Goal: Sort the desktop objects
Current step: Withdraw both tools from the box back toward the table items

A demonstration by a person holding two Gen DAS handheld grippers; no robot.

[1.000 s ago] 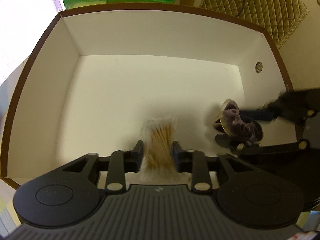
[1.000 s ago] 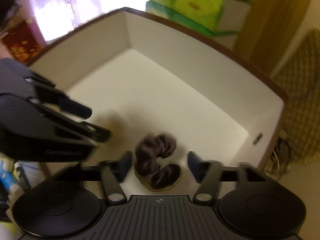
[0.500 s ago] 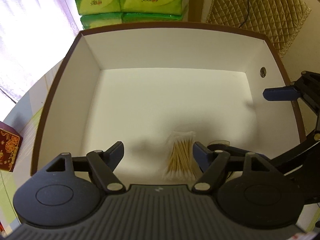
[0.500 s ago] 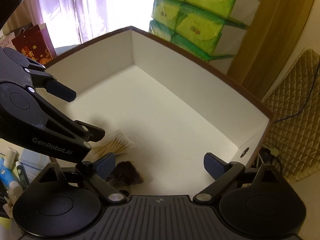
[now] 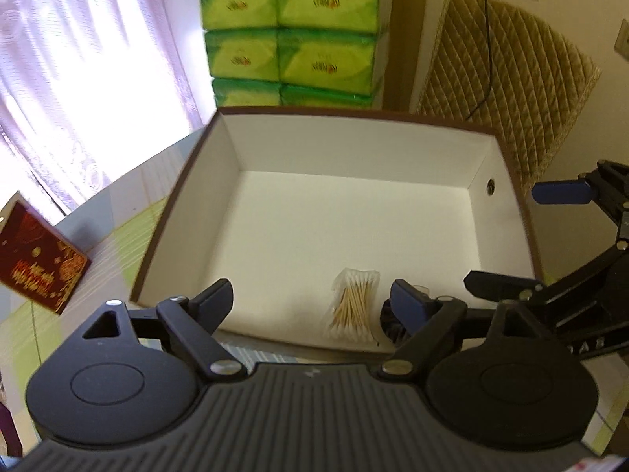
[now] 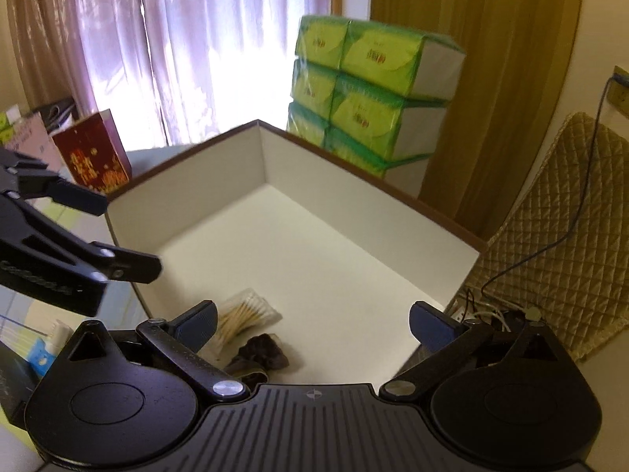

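Now both down in the box [image 5: 188,212]! Swabs [image 5: 352,306] flat on the white floor by the near wall, in their clear packet; dark scrunchie [image 6: 262,351] just beside, partly hidden under the right claw's frame. Dropped close together, likely to leave the rest of the floor free for what comes next.

Left claw [image 5: 312,301]: jaws spread, just been opening, nothing between the pads, swabs well below. Right claw [image 6: 314,324]: spread as wide as seen, also just been opening, empty too, scrunchie lying loose beneath its left finger. Both angled downward over the near edge, clear of the walls.

Judging by that: release step done, two items sorted, next a swing out toward the clutter on the table. Watch the near wall on the way out, easy to clip with jaws this wide. Tissue packs [image 6: 365,90] stacked behind the box, red box [image 5: 37,269] off to the side, neither touched.
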